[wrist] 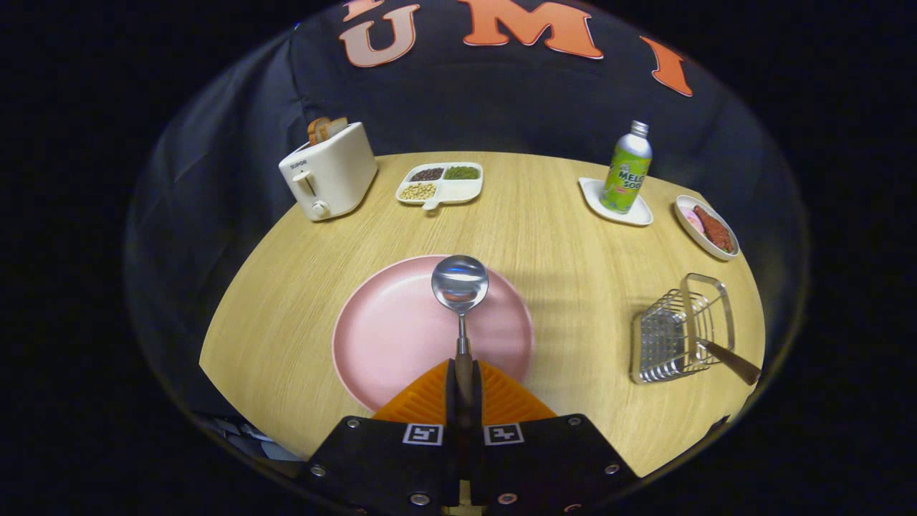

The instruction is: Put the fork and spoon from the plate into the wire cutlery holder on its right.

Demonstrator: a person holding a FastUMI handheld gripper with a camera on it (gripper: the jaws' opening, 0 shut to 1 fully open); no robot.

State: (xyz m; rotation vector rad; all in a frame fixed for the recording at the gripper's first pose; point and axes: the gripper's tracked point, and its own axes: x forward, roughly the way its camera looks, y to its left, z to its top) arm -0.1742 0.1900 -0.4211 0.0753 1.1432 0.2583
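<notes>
My gripper [463,376] is shut on the wooden handle of the spoon [460,285]. The spoon's steel bowl points straight ahead of the fingers and hangs over the pink plate [387,337]. The plate lies on the wooden table just beyond the fingers. To the plate's right stands the wire cutlery holder [680,330]. A brown-handled utensil [731,362] rests in it, its handle sticking out toward the table's right edge; its head is hidden by the wires.
A white toaster [328,172] with bread stands at the far left. Beside it is a divided dish of beans [440,184]. A green bottle [627,168] stands on a white coaster at the far right, with a small dish of food [708,226] next to it.
</notes>
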